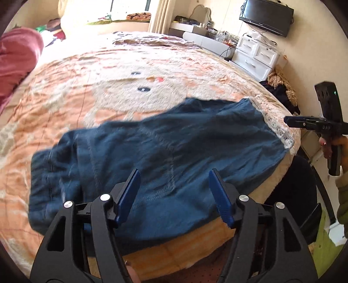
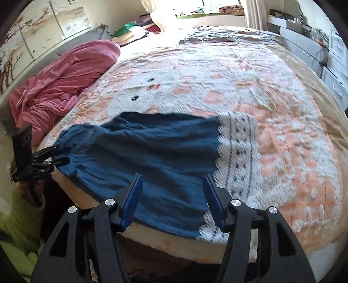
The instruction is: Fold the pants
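We look down each tool's fingers, both cameras close above the bed's [image 1: 65,91] near edge; both views share the blue pants [image 1: 163,148] at 12 o'clock.

Deep blue cotton pants [image 2: 152,152] with white lace trim patterned in dark diamonds at three o'clock, peach-and-cream plush blanket [image 2: 271,91] bearing a cartoon animal face, crumpled pink fleece throw [image 2: 65,74] at ten o'clock, black grippers' blue ribbed pads [image 1: 128,193]

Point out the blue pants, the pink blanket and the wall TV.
blue pants [image 2: 152,150]: right wrist view, middle of the cloth.
pink blanket [image 2: 65,71]: right wrist view, its bunched middle.
wall TV [image 1: 266,18]: left wrist view, centre of the dark screen.
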Demonstrator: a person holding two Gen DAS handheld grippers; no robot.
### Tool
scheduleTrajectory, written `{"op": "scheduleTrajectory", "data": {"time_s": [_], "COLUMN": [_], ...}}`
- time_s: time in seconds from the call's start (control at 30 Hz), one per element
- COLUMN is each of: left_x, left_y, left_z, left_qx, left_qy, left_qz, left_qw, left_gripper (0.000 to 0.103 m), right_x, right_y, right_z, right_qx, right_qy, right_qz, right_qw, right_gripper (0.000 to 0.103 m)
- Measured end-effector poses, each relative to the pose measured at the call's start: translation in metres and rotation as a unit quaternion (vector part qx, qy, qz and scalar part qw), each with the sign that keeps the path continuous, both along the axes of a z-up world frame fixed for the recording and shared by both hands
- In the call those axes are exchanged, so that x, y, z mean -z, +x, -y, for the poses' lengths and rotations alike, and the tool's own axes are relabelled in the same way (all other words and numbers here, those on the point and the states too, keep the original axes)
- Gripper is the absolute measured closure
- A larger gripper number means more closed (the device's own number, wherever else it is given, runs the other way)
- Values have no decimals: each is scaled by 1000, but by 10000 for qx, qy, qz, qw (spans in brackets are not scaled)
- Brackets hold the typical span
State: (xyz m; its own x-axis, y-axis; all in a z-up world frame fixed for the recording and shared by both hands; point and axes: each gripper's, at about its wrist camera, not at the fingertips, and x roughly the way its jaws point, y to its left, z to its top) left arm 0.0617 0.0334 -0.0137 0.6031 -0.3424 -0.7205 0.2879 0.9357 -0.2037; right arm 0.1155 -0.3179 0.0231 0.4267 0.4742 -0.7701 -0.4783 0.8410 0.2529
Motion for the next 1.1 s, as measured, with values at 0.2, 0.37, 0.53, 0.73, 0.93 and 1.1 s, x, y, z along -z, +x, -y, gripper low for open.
{"op": "scheduleTrajectory", "data": {"time_s": [0.2, 0.37, 0.53, 0.73, 0.93, 1.1], "left_x": [-32, -20, 8, 16, 36, 28], "left_y": [50, 109, 131, 134, 150, 180], "left_z": [34, 62, 76, 93, 99, 77], "left_qx": [247, 494, 940, 1418, 1207, 522], "left_qy": [451, 1222, 1589, 1437, 1557, 1015], "left_qz": [281, 120, -153, -259, -608, -729], "left_qw": [9983, 9912, 9827, 9791, 9785, 9908], "left_gripper": [41, 41, 47, 52, 95, 100], "right_x": [-19, -10, 10, 28, 42, 50], "right_y": [44, 87, 91, 78, 77, 71], "right_z": [-36, -19, 7, 15, 23, 27], "right_qx": [-138, 285, 377, 285, 369, 348], "right_qy": [-373, -643, -527, -521, -581, -624], "right_qz": [523, 574, 343, 235, 111, 10], "right_qw": [9978, 9959, 9973, 9980, 9976, 9974], "right_gripper": [46, 46, 46, 44, 43, 42]}}
